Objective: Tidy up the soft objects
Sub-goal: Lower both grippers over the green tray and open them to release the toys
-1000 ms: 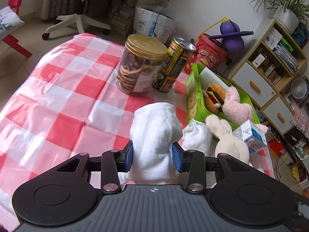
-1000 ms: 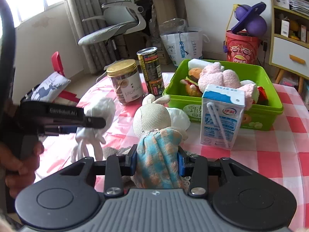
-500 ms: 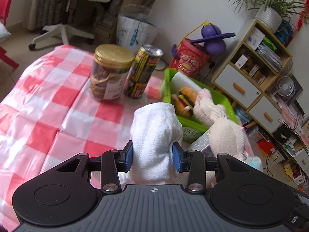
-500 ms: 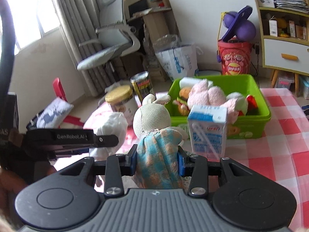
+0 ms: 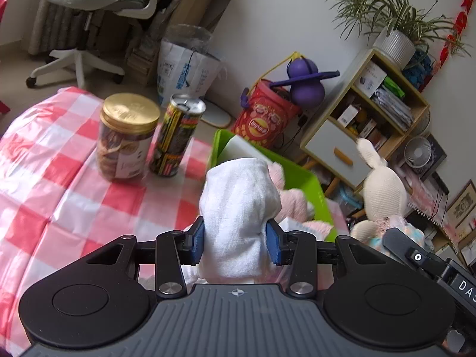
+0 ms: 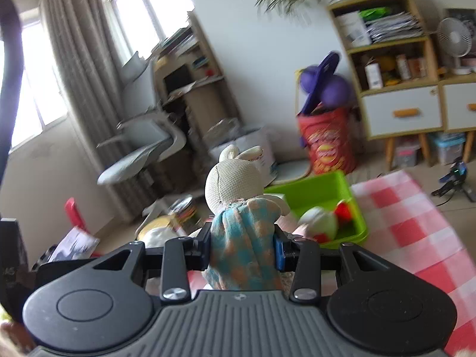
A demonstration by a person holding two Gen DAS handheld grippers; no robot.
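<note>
My left gripper (image 5: 236, 245) is shut on a white cloth toy (image 5: 238, 208) and holds it above the checked table, just in front of the green bin (image 5: 309, 184). A pink plush (image 5: 290, 199) lies in the bin. My right gripper (image 6: 242, 253) is shut on a cream rabbit doll in a blue and orange dress (image 6: 238, 208), lifted near the green bin (image 6: 336, 190). The rabbit (image 5: 383, 190) and the right gripper also show at the right in the left wrist view. A red and white soft toy (image 6: 324, 223) lies in the bin.
A gold-lidded cookie jar (image 5: 128, 136) and a tall can (image 5: 177, 139) stand on the red checked tablecloth (image 5: 59, 178) left of the bin. Beyond the table are an office chair (image 5: 98, 15), a red snack bucket (image 5: 264, 119) and a wooden shelf (image 5: 372, 113).
Both grippers have risen and moved toward the green bin with their toys still held. The milk carton has dropped out of the right wrist view.
</note>
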